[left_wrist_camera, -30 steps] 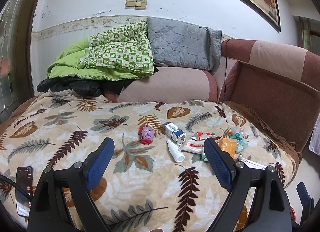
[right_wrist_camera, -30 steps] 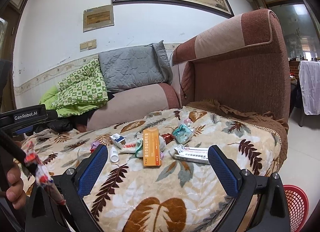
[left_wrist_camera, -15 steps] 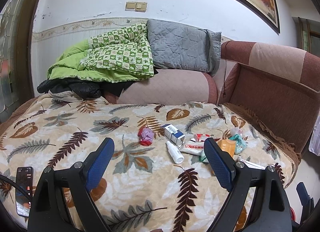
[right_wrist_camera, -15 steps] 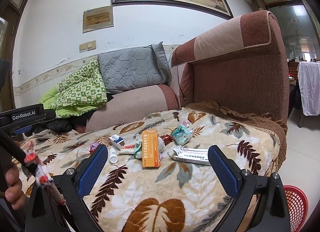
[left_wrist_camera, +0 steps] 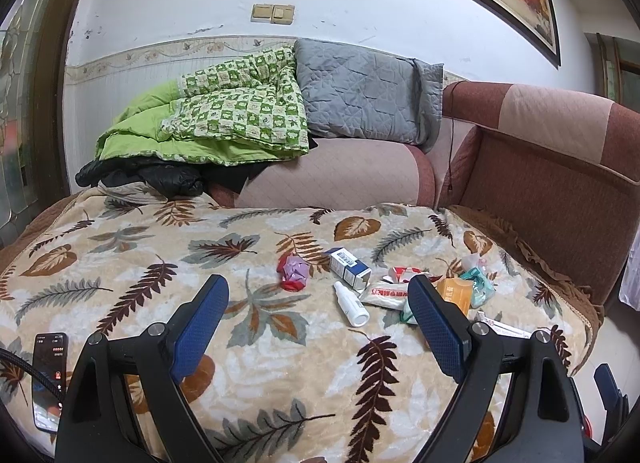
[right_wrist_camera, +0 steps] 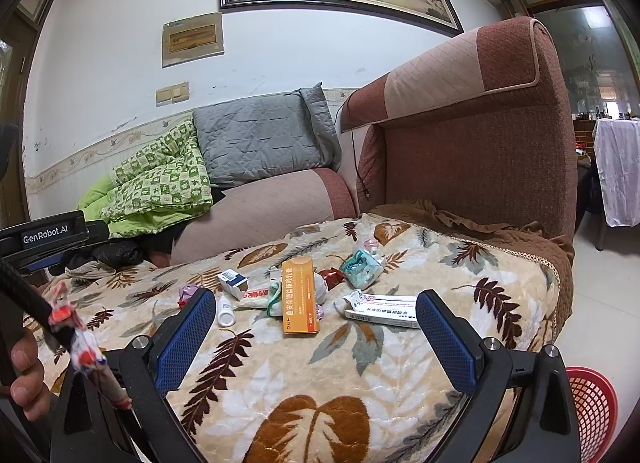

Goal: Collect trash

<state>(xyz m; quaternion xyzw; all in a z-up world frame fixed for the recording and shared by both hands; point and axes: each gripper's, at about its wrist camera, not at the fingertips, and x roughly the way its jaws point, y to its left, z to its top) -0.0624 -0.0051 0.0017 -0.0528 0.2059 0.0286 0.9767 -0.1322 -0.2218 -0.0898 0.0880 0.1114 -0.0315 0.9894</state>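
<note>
Trash lies scattered on a leaf-patterned blanket (left_wrist_camera: 256, 347) over a sofa. An orange box (right_wrist_camera: 300, 295), a long white box (right_wrist_camera: 384, 309), a teal wrapper (right_wrist_camera: 362, 267), a white bottle (right_wrist_camera: 226, 309) and a blue-white box (right_wrist_camera: 232, 283) sit ahead of my right gripper (right_wrist_camera: 314, 337), which is open and empty. In the left wrist view a crumpled red-pink wrapper (left_wrist_camera: 293, 273), the blue-white box (left_wrist_camera: 349, 266) and the white bottle (left_wrist_camera: 351, 303) lie beyond my left gripper (left_wrist_camera: 318, 321), open and empty too.
A red mesh basket (right_wrist_camera: 592, 411) stands on the floor at the sofa's right corner. A phone (left_wrist_camera: 49, 379) lies on the blanket at the left. A green quilt (left_wrist_camera: 224, 119) and grey pillow (left_wrist_camera: 364, 99) rest on the sofa back. A hand (right_wrist_camera: 24, 375) shows at the left.
Both grippers have drifted slightly; the trash sits a little lower and nearer in the views. Both stay open, nothing taken hold of.
</note>
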